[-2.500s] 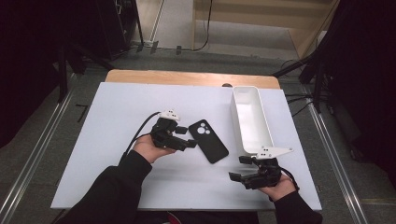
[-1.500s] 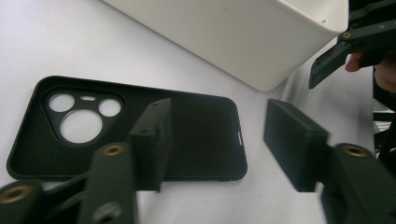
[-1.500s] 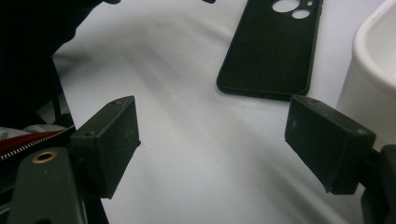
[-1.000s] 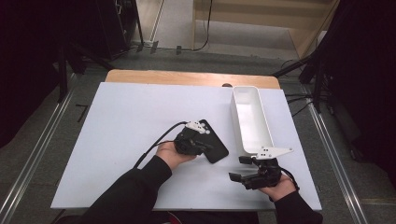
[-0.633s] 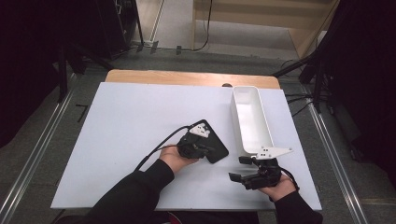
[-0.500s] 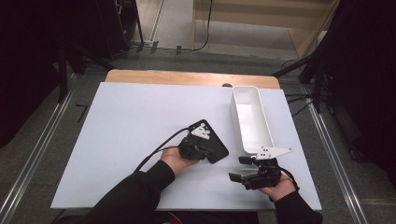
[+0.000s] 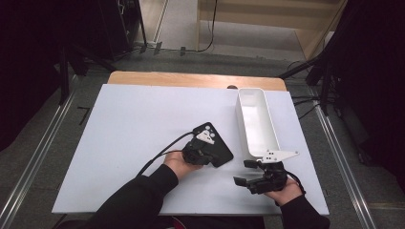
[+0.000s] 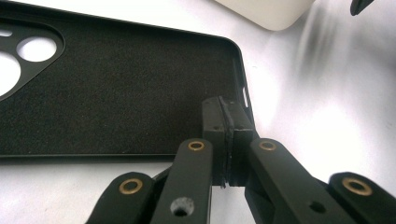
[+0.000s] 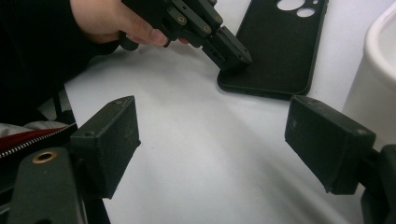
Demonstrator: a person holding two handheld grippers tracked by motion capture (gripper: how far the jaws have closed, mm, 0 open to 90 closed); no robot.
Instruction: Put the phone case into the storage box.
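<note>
A black phone case (image 7: 222, 149) lies inside-up on the white table, just left of a white tray (image 7: 255, 119). My left gripper (image 7: 209, 155) is shut, nothing between its jaws, and its tips rest on the case's near corner. In the left gripper view the closed gripper (image 8: 227, 119) sits on the case (image 8: 116, 88) by its rim. The right gripper view shows that left gripper (image 9: 233, 56) touching the case (image 9: 280, 42). My right gripper (image 7: 243, 172) stands open near the table's front right, empty, its own view showing it (image 9: 212, 135) spread wide over bare table.
The long white tray (image 9: 380, 70) stands right beside the right gripper's far jaw, and its end (image 8: 266, 11) lies just past the case. A wooden strip (image 7: 191, 78) edges the table's far side. Cables trail from both grippers. A sleeve (image 7: 133, 200) covers the front left.
My left hand has moved right, from beside the case onto it, with the jaws shut throughout. The right hand and the case have stayed put.
</note>
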